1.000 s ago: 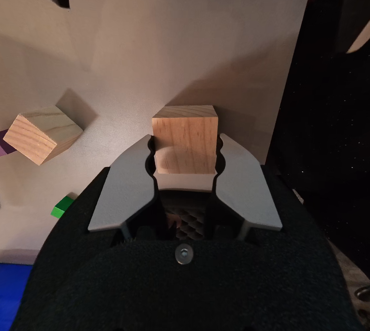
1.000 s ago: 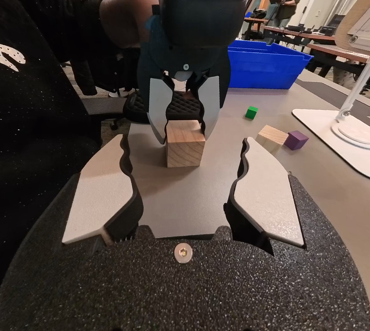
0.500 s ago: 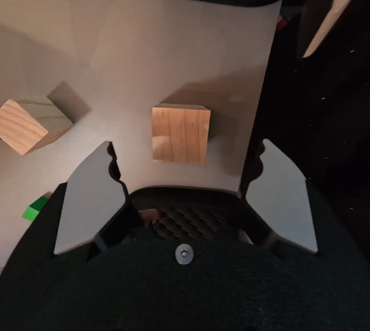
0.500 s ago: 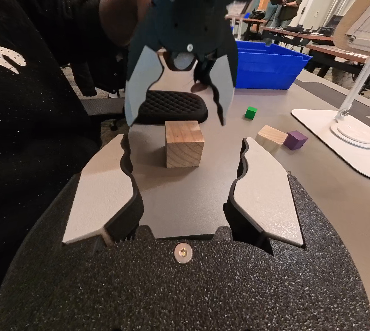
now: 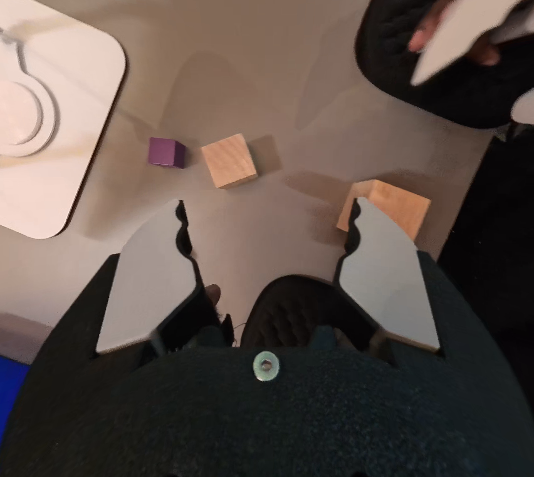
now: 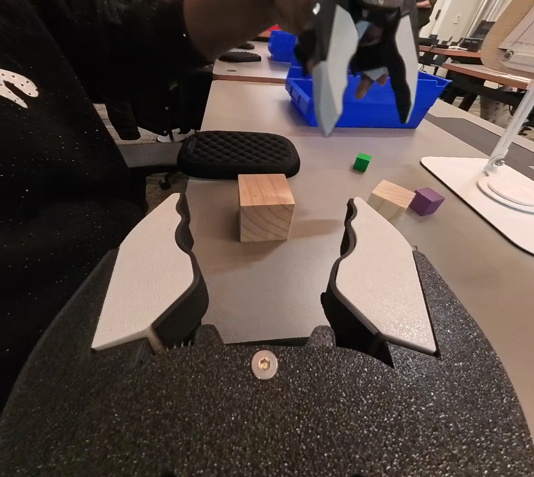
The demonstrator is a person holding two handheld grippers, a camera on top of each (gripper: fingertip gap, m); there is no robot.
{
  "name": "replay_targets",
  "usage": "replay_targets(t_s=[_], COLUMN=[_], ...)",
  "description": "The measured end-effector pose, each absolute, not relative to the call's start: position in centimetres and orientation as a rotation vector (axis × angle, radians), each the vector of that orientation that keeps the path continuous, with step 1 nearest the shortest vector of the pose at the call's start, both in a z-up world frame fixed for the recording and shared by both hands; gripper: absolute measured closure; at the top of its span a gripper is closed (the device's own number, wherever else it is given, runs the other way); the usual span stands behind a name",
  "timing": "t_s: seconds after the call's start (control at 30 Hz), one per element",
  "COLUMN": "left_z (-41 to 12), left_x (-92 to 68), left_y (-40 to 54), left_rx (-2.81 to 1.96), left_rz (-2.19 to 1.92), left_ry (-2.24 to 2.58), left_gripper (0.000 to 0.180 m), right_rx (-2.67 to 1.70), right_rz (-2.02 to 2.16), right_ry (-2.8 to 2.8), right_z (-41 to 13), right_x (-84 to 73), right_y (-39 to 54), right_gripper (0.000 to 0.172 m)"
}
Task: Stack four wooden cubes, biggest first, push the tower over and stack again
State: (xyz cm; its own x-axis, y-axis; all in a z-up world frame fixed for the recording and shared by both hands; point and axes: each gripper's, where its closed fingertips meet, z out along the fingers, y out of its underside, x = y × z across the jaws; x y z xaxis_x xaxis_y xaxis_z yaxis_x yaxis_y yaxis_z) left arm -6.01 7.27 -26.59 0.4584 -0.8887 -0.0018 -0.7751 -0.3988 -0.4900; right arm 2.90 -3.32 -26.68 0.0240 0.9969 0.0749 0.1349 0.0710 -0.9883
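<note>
**Both claws spread wide, gripping nothing, above a grey table of blocks**

Right claw (image 6: 265,229) sits low over the near edge of the grey table (image 6: 260,290), its 2 pale fingers (image 6: 150,269) set wide apart with nothing between the pads. Just beyond the fingertips, roughly centred on the gap and touching neither pad, a large wooden cube (image 6: 264,207) stands flat on the table. Every other place is given from this cube.

Right of the cube, a smaller wooden cube (image 6: 391,197) rests on the table, turned at an angle. A purple cube (image 6: 427,201) sits just beside its far right side, very close, though contact cannot be judged. Farther right lies a white base plate (image 6: 462,203) with a slim upright post rising from it.

Directly behind the large cube, a black quilted pad (image 6: 238,154) hangs over the table's left edge. Behind and to the right, a small green cube (image 6: 362,162) stands alone, well apart from the rest.

Above and behind the cube, the left claw (image 6: 367,125) hangs in the air, held in a person's hand, fingers pointing down and spread, gripping nothing. Its own downward view shows the large cube partly covered by its right fingertip, with no sign of touch, and bare table in the gap.

Farthest back, a blue bin (image 6: 367,113) stands on the table. A person in black clothing fills the space left of the cube.
</note>
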Motion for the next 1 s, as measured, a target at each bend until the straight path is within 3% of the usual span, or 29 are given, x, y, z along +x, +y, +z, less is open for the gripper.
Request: replay_targets(t_s=[0.13, 0.5, 0.87, 1.0], left_z=[-28.5, -32.6, -34.9, -34.6], left_x=[-5.9, -5.1, -5.2, -4.5], left_y=[9.0, 11.0, 11.6, 11.2], left_rx=[-2.392, -2.449, -2.543, -2.521], left_rz=[-0.372, -0.150, -0.133, -0.240], left_ry=[1.243, 1.220, 1.291, 1.315], left_gripper=[0.105, 0.106, 0.133, 0.134], right_rx=[-1.262, -1.260, -1.241, -1.239], right_rz=[1.070, 1.069, 1.069, 1.071], right_ry=[-1.313, -1.303, -1.308, -1.304], right_z=[-26.6, -26.5, -26.4, -26.4], right_x=[3.0, 3.0, 3.1, 3.1], right_y=[-3.3, -3.2, -3.4, -3.4], right_gripper=[0.071, 0.075, 0.075, 0.075])
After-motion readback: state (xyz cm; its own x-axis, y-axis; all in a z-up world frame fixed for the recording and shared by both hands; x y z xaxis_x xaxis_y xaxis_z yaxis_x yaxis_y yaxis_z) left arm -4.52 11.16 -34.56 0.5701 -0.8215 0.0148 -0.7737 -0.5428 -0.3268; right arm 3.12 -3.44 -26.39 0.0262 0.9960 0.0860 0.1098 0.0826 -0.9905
